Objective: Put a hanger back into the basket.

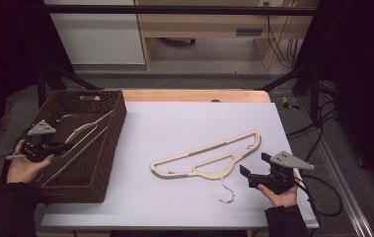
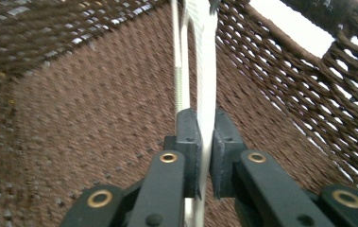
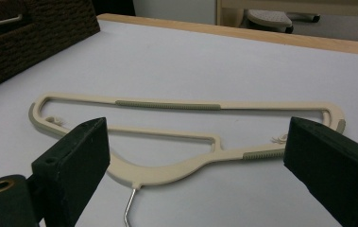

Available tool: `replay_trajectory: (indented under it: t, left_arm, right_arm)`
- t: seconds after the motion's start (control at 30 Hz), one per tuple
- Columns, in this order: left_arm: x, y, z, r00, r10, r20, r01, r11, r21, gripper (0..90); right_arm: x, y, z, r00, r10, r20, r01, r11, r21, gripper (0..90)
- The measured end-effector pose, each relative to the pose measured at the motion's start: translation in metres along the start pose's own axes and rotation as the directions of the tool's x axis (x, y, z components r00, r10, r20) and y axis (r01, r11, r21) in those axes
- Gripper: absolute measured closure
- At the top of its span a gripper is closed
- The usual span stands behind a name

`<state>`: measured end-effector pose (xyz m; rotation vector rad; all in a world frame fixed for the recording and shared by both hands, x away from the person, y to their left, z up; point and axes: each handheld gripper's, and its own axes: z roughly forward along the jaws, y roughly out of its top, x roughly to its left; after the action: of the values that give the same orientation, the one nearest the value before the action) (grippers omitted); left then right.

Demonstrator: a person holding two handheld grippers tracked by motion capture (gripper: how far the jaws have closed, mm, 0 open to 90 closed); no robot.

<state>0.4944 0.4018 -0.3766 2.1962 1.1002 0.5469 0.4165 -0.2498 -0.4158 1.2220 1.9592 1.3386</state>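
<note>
A cream plastic hanger (image 1: 83,131) rests tilted inside the brown woven basket (image 1: 120,118) at the left. My left gripper (image 1: 68,144) is shut on it; in the left gripper view the two black pads (image 2: 188,137) clamp the hanger's thin cream bar (image 2: 206,71) edge-on, above the basket floor (image 2: 72,118). A second cream hanger (image 1: 204,158) with a metal hook (image 1: 228,195) lies flat on the white tabletop. My right gripper (image 1: 253,164) sits just right of it, open. In the right gripper view that hanger (image 3: 167,105) lies ahead of the wide-apart jaws of my right gripper (image 3: 198,142).
The basket (image 3: 25,38) stands at the table's left edge. The white sheet (image 1: 184,118) covers the table, with a wooden strip (image 1: 194,95) along its far edge. Black frame bars and cables run along the right side (image 1: 317,133).
</note>
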Motion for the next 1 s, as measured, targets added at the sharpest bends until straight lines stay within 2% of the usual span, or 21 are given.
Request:
replay_trajectory:
  t: [0.17,0.2,0.3,0.33,0.47,0.73,0.9,1.0]
  left_arm:
    - [-0.009,0.002,-0.001,0.9990,0.027,0.034,-0.028,0.9993,0.026,79.6]
    - [-0.011,0.002,0.001,0.9983,0.043,0.040,-0.045,0.9979,0.047,79.1]
    - [-0.012,0.000,0.004,0.9975,0.033,0.062,-0.038,0.9967,0.072,75.8]
    - [-0.014,0.000,0.005,0.9974,0.048,0.055,-0.052,0.9959,0.075,74.1]
    - [-0.016,0.001,0.004,0.9971,0.056,0.052,-0.060,0.9957,0.070,72.0]
    - [-0.015,0.002,0.000,0.9973,0.051,0.053,-0.054,0.9969,0.058,56.9]
    - [-0.013,0.002,-0.005,0.9987,0.022,0.047,-0.023,0.9994,0.025,48.5]
    - [-0.013,0.004,-0.014,0.9998,-0.020,-0.004,0.019,0.9979,-0.062,41.2]
  right_arm:
    - [0.001,0.000,-0.001,0.9999,0.011,0.001,-0.011,1.000,0.002,8.2]
    - [0.001,0.000,-0.001,0.9999,0.012,0.000,-0.012,1.000,0.002,8.1]
    - [0.001,0.000,-0.001,0.9999,0.011,0.001,-0.011,1.000,0.000,8.2]
    - [0.001,0.000,-0.001,0.9999,0.011,0.001,-0.011,1.000,0.001,8.1]
    - [0.000,0.000,-0.001,1.0000,0.008,0.000,-0.008,1.000,-0.003,8.1]
    - [0.001,0.001,-0.002,0.9999,0.010,-0.003,-0.010,1.000,-0.006,8.1]
    - [0.001,0.001,-0.002,1.0000,0.008,-0.003,-0.008,1.000,-0.007,8.0]
    - [0.001,0.002,-0.004,1.0000,0.002,-0.005,-0.002,1.000,-0.016,7.9]
